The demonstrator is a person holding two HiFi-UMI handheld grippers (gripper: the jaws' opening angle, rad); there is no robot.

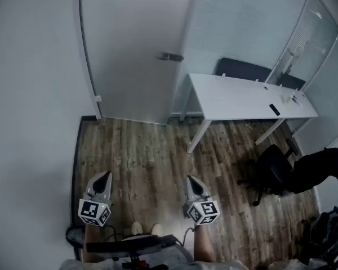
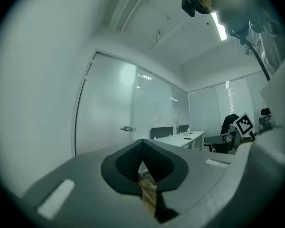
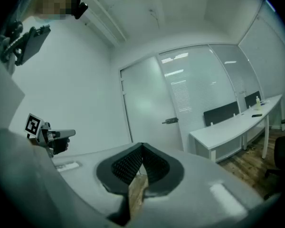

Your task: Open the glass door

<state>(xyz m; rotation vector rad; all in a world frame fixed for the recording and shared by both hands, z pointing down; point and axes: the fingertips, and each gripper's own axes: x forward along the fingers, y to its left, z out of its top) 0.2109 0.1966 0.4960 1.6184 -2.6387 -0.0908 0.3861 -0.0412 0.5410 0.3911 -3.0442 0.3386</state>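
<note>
The frosted glass door [image 1: 132,49] stands closed ahead of me, with a metal handle [image 1: 170,56] on its right edge. Both grippers are held low over the wooden floor, well short of the door and pointing level at it. My left gripper [image 1: 104,176] is shut with nothing between its jaws, and so is my right gripper [image 1: 192,180]. In the left gripper view the closed tips [image 2: 142,142] sit below the handle [image 2: 128,128]. The right gripper view shows the closed tips [image 3: 142,147] with the handle [image 3: 170,121] up to the right.
A white desk [image 1: 242,97] stands right of the door along a glass partition [image 1: 242,21], with dark chairs [image 1: 242,69] behind it. A black office chair [image 1: 281,170] with a dark garment sits at the right. A plain wall [image 1: 28,94] runs along the left.
</note>
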